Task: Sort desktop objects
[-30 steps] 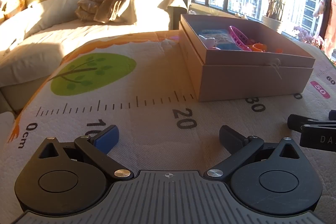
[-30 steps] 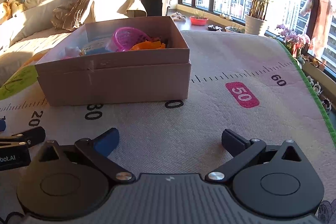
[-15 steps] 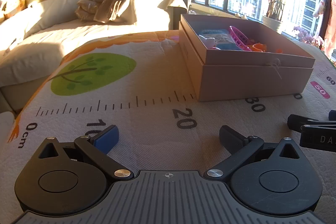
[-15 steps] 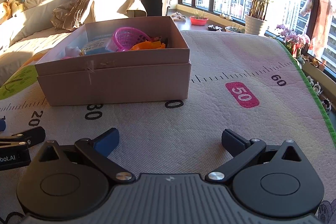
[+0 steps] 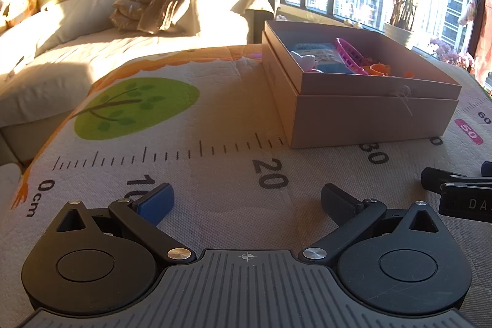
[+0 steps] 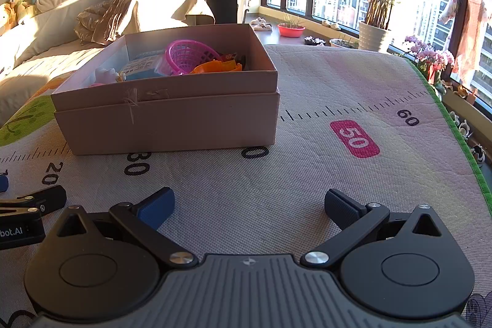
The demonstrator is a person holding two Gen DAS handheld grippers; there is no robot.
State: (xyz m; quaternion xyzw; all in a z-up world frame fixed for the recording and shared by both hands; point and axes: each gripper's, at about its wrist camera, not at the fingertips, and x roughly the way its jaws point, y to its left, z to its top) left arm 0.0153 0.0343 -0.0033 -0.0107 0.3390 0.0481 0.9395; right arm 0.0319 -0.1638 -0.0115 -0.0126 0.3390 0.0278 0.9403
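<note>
Mat (image 5: 215, 162) with a ruler and a green tree printed on it covers the table. On the left side the left gripper (image 5: 246, 202) sits low over the mat, its fingers spread wide with nothing between them. The cardboard box (image 5: 369, 119) lies ahead of it and off to its right. Inside the box are a pink basket (image 6: 187, 56), an orange toy (image 6: 215, 68) and a blue packet (image 6: 138, 71). No loose toys show on the mat. On the right side the right gripper (image 6: 249, 205) is also spread wide and holds nothing. From it the box lies ahead and a little left, long side facing it. Both grippers look about equally near.
</note>
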